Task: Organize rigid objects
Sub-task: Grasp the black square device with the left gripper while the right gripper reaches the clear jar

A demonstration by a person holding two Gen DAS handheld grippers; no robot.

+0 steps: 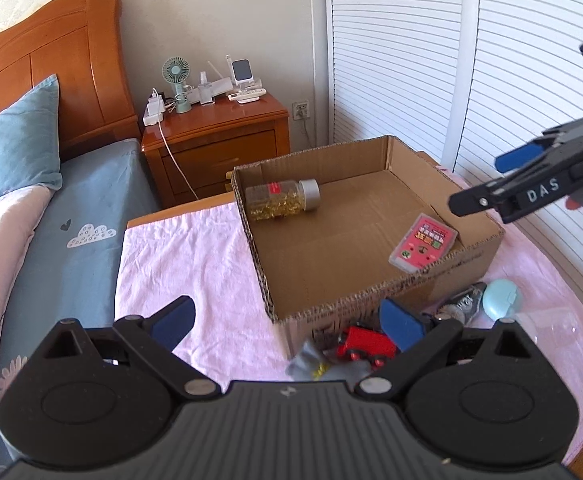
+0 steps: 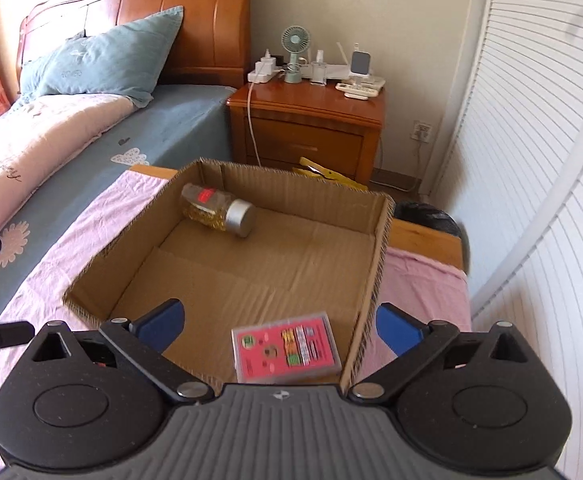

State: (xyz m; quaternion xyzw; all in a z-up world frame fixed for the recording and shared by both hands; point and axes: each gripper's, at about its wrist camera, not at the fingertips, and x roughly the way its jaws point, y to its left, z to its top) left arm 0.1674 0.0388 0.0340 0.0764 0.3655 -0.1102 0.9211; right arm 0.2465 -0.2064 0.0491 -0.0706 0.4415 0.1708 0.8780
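Observation:
An open cardboard box (image 1: pixel 431 280) (image 2: pixel 375 280) stands on a pink cloth. Inside lie a clear bottle of yellow capsules with a silver cap (image 1: pixel 281 199) (image 2: pixel 217 211) and a pink card case (image 1: pixel 423 243) (image 2: pixel 285 346). My left gripper (image 1: pixel 287 320) is open and empty, low in front of the box's near corner. A red toy car (image 1: pixel 365 346), a dark metallic object (image 1: pixel 461 304) and a light blue round case (image 1: pixel 501 298) lie outside the box by it. My right gripper (image 2: pixel 279 320) (image 1: pixel 491 176) is open and empty above the box's near right side, over the card case.
The pink cloth (image 1: pixel 195 264) covers a small table beside a bed (image 2: pixel 71 152). A wooden nightstand (image 2: pixel 311 120) with a fan and chargers stands behind. White slatted doors (image 1: pixel 451 60) are on the right. A grey-blue soft item (image 1: pixel 311 364) lies by the car.

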